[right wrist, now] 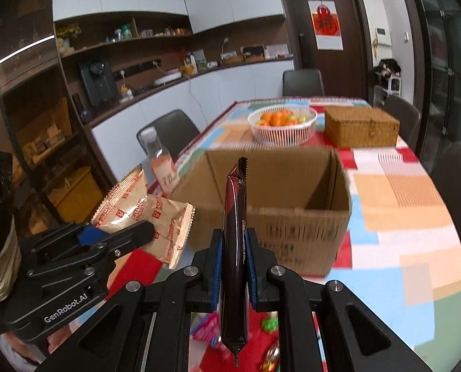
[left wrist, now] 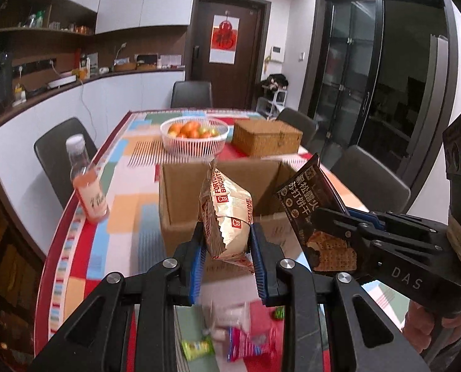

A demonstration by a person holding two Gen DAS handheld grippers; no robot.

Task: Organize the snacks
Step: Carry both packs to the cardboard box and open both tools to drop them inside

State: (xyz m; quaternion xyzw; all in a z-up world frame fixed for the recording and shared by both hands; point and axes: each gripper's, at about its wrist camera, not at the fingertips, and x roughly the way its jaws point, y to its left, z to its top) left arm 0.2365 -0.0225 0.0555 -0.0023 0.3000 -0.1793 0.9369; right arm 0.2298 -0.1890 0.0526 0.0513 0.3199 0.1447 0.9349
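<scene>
An open cardboard box [left wrist: 181, 204] stands on the worktop [left wrist: 128, 204] with its flaps up; the part of its inside that shows looks bare, though the floor of it is hidden behind the near wall; behind it a white slatted basket [left wrist: 194, 142] holds orange and greenish fruit [left wrist: 188, 130], and just to its right sits a woven wicker case [left wrist: 266, 138] with its lid shut, contents unseen; a bottle [left wrist: 86, 183] part full of pink drink stands upright near the worktop's left edge.

The left tool [left wrist: 226, 248] is clamped on a beige Fortune Biscuits packet [left wrist: 226, 207], held up in front of the box's near wall; the right tool [right wrist: 233, 266] is pressed together on a dark cracker packet [right wrist: 235, 232], likewise raised before the box, its top edge showing against the opening.

The left wrist view shows the dark packet's printed face [left wrist: 308, 204], with crackers pictured on it, and a hand [left wrist: 422, 319] under the right tool's handle; the right wrist view sees that packet only edge-on, as a thin glossy strip; it shows instead the biscuit packet as two joined pouches [right wrist: 156, 214] crossways in the left tool's fingers [right wrist: 137, 232]. Below both tools small wrapped sweets [left wrist: 196, 348] and a pink packet [left wrist: 249, 345] lie blurred on the worktop.
</scene>
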